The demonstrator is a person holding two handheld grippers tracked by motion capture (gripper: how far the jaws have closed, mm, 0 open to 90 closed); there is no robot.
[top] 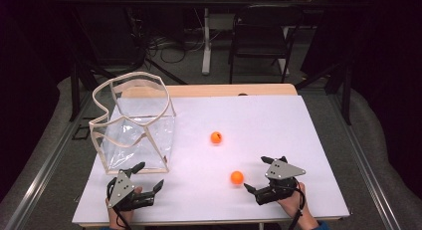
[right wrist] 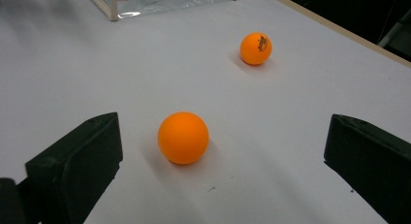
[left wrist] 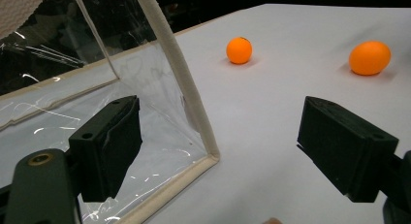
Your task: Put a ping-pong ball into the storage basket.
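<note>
Right now your right claw (top: 255, 174) sits at the near right of the white worktop (top: 278, 120), jaws spread wide, with the near orange ball (top: 237, 177) just to its left, close to the jaw tips. In the right gripper view that ball (right wrist: 183, 137) lies on the worktop between the two black jaws and a little ahead of them, touching neither. The far orange ball (top: 216, 137), the one with dark print on it, rests farther off toward the middle of the worktop, well apart from the first; you see it (right wrist: 256, 48) beyond the near ball in the right gripper view.

Your left claw (top: 149, 176) is at the near left, jaws also wide and holding nothing. Just beyond it stands the clear plastic bag (top: 137, 125) with cream edging, its mouth open upward. In the left gripper view the bag's near corner (left wrist: 194, 112) stands between the jaws, with one jaw in front of the clear wall; whether they touch, you cannot tell.
</note>
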